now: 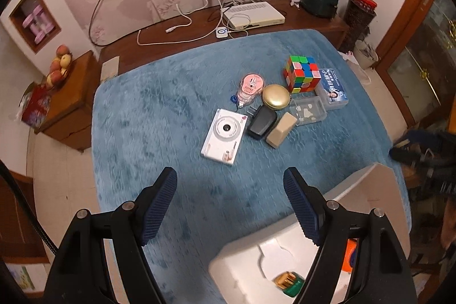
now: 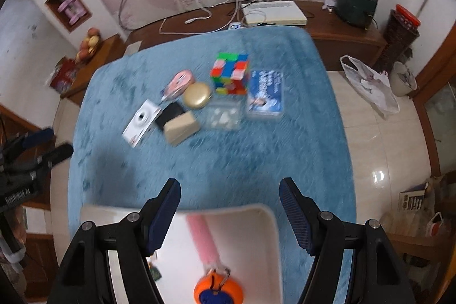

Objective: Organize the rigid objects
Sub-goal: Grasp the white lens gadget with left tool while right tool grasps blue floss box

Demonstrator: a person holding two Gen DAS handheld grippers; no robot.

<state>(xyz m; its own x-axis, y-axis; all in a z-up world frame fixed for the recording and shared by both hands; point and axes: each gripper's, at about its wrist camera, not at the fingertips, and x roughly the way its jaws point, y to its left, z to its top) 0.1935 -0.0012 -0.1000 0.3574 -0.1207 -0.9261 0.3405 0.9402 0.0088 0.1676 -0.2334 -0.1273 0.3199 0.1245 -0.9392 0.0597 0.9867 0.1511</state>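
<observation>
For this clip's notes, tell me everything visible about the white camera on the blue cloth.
The white camera is a flat rectangular compact that looks like glossy plastic. It lies face up on the blue cloth, turned at a diagonal. It has a round lens ring with a dark centre, a small pink badge near one corner and small print along the edges. Its right edge lies against the black charger, or very nearly so. It is the leftmost item of the cluster. No gripper touches it.

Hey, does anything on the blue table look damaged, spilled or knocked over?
Nothing looks spilled or broken. The black charger leans tilted between the white camera and the beige block. The white bin's inner lining seems cracked or torn.
</observation>
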